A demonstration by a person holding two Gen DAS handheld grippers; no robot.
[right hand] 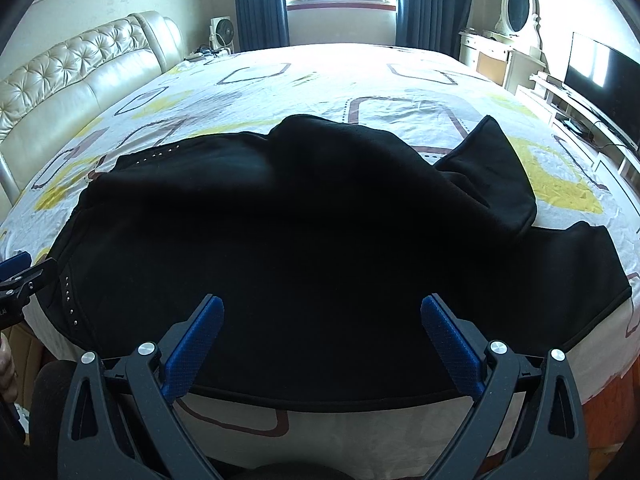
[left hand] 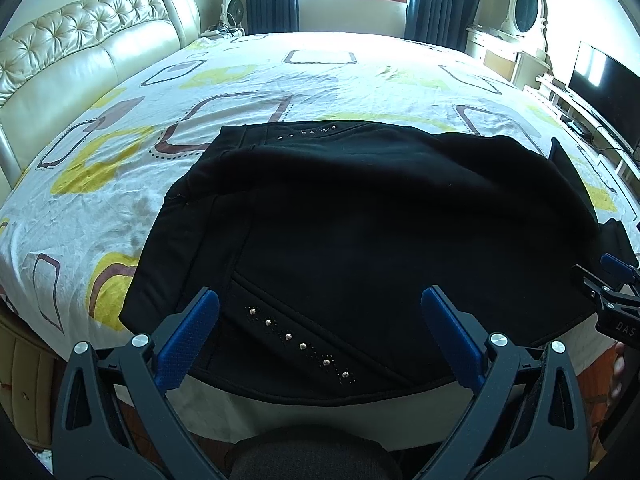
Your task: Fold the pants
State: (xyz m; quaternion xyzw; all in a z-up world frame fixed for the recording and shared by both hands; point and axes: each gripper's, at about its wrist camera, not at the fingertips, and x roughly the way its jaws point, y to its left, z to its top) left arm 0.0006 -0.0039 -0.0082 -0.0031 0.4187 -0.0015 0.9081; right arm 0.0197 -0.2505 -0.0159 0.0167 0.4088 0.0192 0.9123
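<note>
Here, your black pants (left hand: 360, 216) lie rumpled on the bed (left hand: 168, 92), near its front edge. Both the left gripper (left hand: 320, 312) and the right gripper (right hand: 322, 316) gape wide, empty. Likely soft, limp fleece: pinch the near hem edge.

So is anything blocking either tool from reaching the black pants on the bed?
Nothing visible. The left tool and right tool both hang open right over the near edge of the pants, with only bare fabric between their fingers.
</note>
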